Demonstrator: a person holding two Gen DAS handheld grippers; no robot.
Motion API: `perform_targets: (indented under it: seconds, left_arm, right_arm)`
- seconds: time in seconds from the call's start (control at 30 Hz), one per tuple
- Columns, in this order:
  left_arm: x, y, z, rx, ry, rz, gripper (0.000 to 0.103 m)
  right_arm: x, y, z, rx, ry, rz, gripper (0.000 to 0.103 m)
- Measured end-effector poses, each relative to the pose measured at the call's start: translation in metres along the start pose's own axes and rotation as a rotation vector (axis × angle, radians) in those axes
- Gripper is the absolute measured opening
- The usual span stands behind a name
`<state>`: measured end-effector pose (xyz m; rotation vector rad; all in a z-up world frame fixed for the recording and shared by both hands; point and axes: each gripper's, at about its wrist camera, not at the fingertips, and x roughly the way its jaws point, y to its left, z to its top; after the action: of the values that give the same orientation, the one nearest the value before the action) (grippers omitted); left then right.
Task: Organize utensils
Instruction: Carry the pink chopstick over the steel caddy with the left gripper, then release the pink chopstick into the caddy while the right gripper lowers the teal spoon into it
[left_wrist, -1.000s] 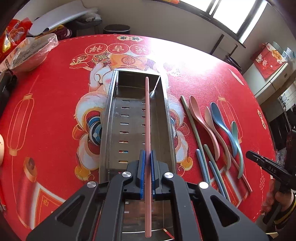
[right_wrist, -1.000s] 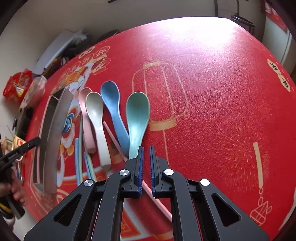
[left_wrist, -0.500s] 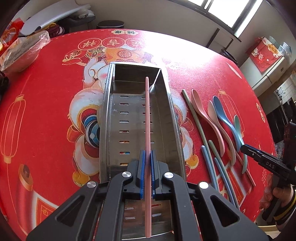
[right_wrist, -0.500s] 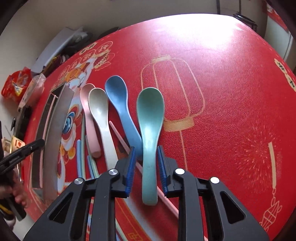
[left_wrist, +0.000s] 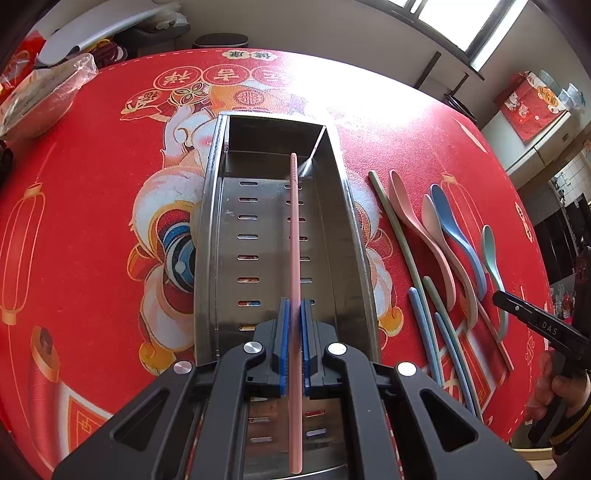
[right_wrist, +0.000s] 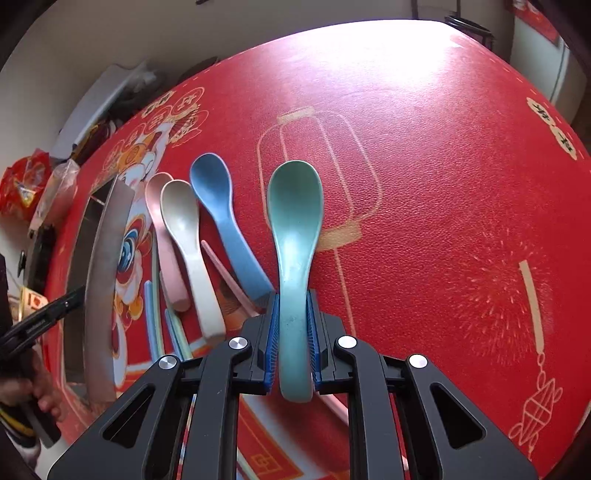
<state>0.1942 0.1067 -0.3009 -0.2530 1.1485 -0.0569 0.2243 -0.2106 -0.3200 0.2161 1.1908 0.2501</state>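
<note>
Your left tongs (left_wrist: 294, 332) clamp the slim pink plastic chopstick (left_wrist: 294, 236) lengthwise over the perforated steel tray (left_wrist: 210, 236), lined up to drop in. Your right tongs (right_wrist: 293, 332) are closing on the teal plastic spoon (right_wrist: 294, 221), its handle between the pads, above the red surface (right_wrist: 443, 184).

White letters "DAS" stand on the black right gripper (left_wrist: 543, 325); Chinese characters on the red tablecloth (left_wrist: 110, 206) are unclear.
</note>
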Motion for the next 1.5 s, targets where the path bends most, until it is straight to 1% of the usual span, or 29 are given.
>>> perform_targets:
  seconds: [0.1, 0.27, 0.37, 0.47, 0.53, 0.63, 0.7, 0.73, 0.77, 0.8, 0.87, 0.9, 1.0, 1.03, 1.1, 1.17, 1.23, 1.37, 1.5]
  left_arm:
    - [0.005, -0.001, 0.001, -0.001, 0.012, 0.002, 0.006]
    - [0.016, -0.001, 0.005, -0.026, 0.032, 0.002, 0.006]
    - [0.019, -0.002, 0.010, -0.051, 0.040, -0.019, 0.006]
    - [0.019, -0.002, 0.016, -0.070, 0.034, -0.038, 0.006]
    - [0.011, -0.001, 0.018, -0.073, 0.010, -0.042, 0.008]
    - [-0.007, 0.001, 0.019, -0.068, -0.028, -0.038, 0.022]
    - [-0.023, 0.003, 0.018, -0.058, -0.068, -0.030, 0.040]
    - [-0.031, 0.005, 0.018, -0.054, -0.088, -0.022, 0.045]
    - [-0.039, 0.007, 0.017, -0.051, -0.108, -0.010, 0.058]
    - [-0.047, 0.009, 0.015, -0.048, -0.128, 0.009, 0.072]
    - [-0.060, 0.016, 0.013, -0.043, -0.159, 0.046, 0.088]
    - [-0.066, 0.020, 0.011, -0.038, -0.170, 0.059, 0.092]
    - [-0.077, 0.034, 0.002, -0.029, -0.171, 0.095, 0.097]
    - [-0.079, 0.038, 0.000, -0.025, -0.167, 0.097, 0.097]
    - [-0.083, 0.049, -0.005, -0.021, -0.166, 0.129, 0.097]
    - [-0.089, 0.059, -0.013, -0.024, -0.181, 0.163, 0.097]
    - [-0.094, 0.071, -0.019, -0.039, -0.201, 0.172, 0.097]
    - [-0.102, 0.089, -0.027, -0.081, -0.224, 0.199, 0.097]
    - [-0.105, 0.102, -0.033, -0.116, -0.234, 0.210, 0.097]
  right_arm:
    - [-0.007, -0.003, -0.001, 0.019, -0.011, 0.007, 0.014]
    - [-0.016, 0.002, -0.004, 0.014, -0.028, 0.025, 0.014]
    - [-0.022, 0.007, -0.008, 0.000, -0.036, 0.033, 0.014]
    - [-0.027, 0.010, -0.011, -0.007, -0.042, 0.038, 0.014]
    - [-0.031, 0.012, -0.013, -0.001, -0.043, 0.039, 0.014]
    - [-0.038, 0.017, -0.013, 0.007, -0.047, 0.045, 0.014]
    - [-0.041, 0.026, -0.010, 0.003, -0.052, 0.048, 0.014]
    - [-0.042, 0.032, -0.009, -0.003, -0.056, 0.051, 0.014]
    - [-0.044, 0.039, -0.007, -0.010, -0.058, 0.056, 0.014]
    - [-0.044, 0.047, -0.005, -0.020, -0.060, 0.066, 0.014]
    - [-0.043, 0.066, -0.001, -0.047, -0.056, 0.087, 0.014]
    - [-0.042, 0.077, 0.001, -0.063, -0.053, 0.096, 0.014]
    - [-0.033, 0.108, 0.006, -0.097, -0.031, 0.118, 0.014]
    - [-0.028, 0.119, 0.008, -0.101, -0.020, 0.125, 0.014]
    - [-0.019, 0.138, 0.013, -0.100, 0.004, 0.139, 0.014]
    - [-0.010, 0.158, 0.018, -0.098, 0.024, 0.157, 0.014]
    - [0.000, 0.180, 0.023, -0.118, 0.046, 0.164, 0.014]
    - [0.025, 0.224, 0.031, -0.194, 0.094, 0.134, 0.014]
    - [0.048, 0.253, 0.034, -0.250, 0.137, 0.095, 0.014]
